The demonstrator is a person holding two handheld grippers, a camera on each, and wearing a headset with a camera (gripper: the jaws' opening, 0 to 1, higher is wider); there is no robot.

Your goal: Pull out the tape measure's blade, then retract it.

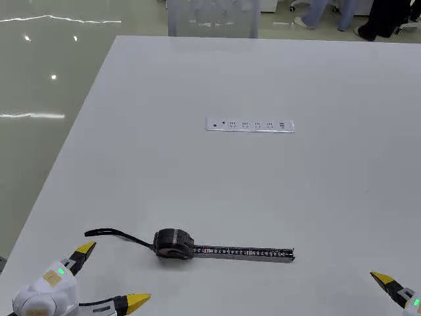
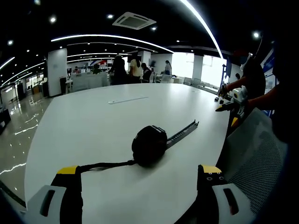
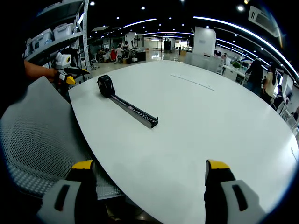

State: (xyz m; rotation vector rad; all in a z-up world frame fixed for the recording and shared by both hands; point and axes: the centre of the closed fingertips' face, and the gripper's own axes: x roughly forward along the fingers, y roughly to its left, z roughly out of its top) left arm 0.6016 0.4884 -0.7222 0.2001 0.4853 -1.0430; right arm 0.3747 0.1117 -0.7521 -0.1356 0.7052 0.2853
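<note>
A black tape measure [image 1: 173, 243] lies on the white table [image 1: 263, 85] near its front edge. Its dark blade [image 1: 245, 253] is out, running right, and a black wrist strap [image 1: 108, 233] trails left. My left gripper [image 1: 110, 276] is at the bottom left, just short of the strap, open and holding nothing. In the left gripper view the case [image 2: 149, 144] sits ahead between the yellow-tipped jaws. My right gripper's fingertip [image 1: 383, 280] shows at the bottom right, right of the blade's end. The right gripper [image 3: 148, 168] is open, with the blade [image 3: 134, 110] and case [image 3: 106, 86] ahead to its left.
A white power strip [image 1: 250, 125] lies flat at the table's middle. A grey mesh chair back [image 3: 37, 140] is near the table's front edge. People stand at the far end of the room beyond the table.
</note>
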